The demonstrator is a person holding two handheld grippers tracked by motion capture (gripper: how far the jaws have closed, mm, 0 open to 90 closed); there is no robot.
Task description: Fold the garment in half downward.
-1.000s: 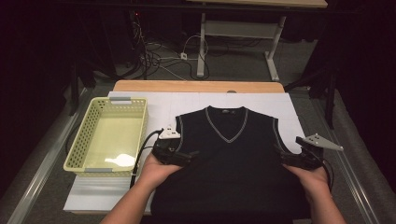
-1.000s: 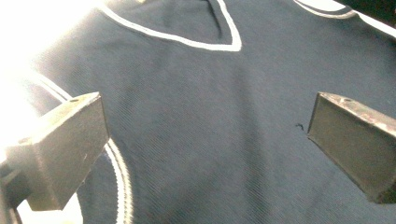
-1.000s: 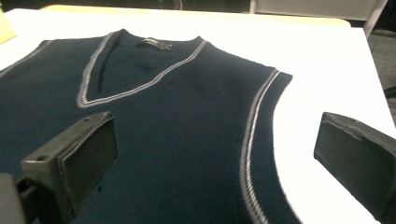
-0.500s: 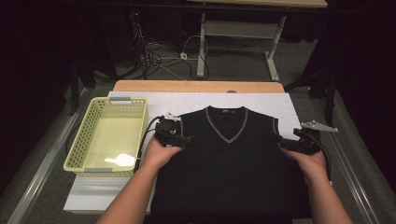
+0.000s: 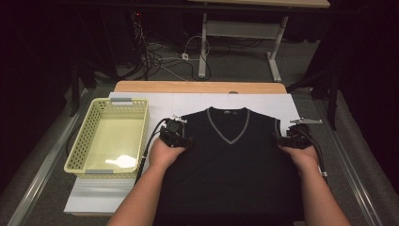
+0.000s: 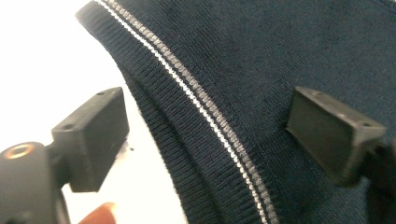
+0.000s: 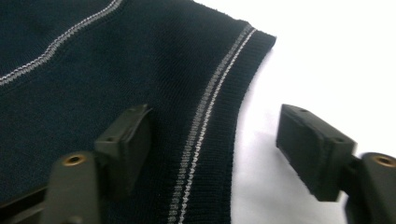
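Yellow plastic forms the one basket (image 5: 107, 136) at the left of the white-covered bench (image 5: 263, 100). Just right of it, the left gripper (image 5: 175, 136) points forward and down at the left armhole of the single dark sleeveless sweater (image 5: 230, 160) lying flat mid-bench; its jaws have just been closing, yet stand apart astride the striped ribbed edge. Both forearms reach forward. At the right armhole, the right gripper (image 5: 289, 140) mirrors it, jaws closing but apart astride the trim.

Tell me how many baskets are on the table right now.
1. The yellow basket sits on the white sheet at the table's left side, beside the dark vest and just left of the left gripper. Nothing suggests another is hidden.
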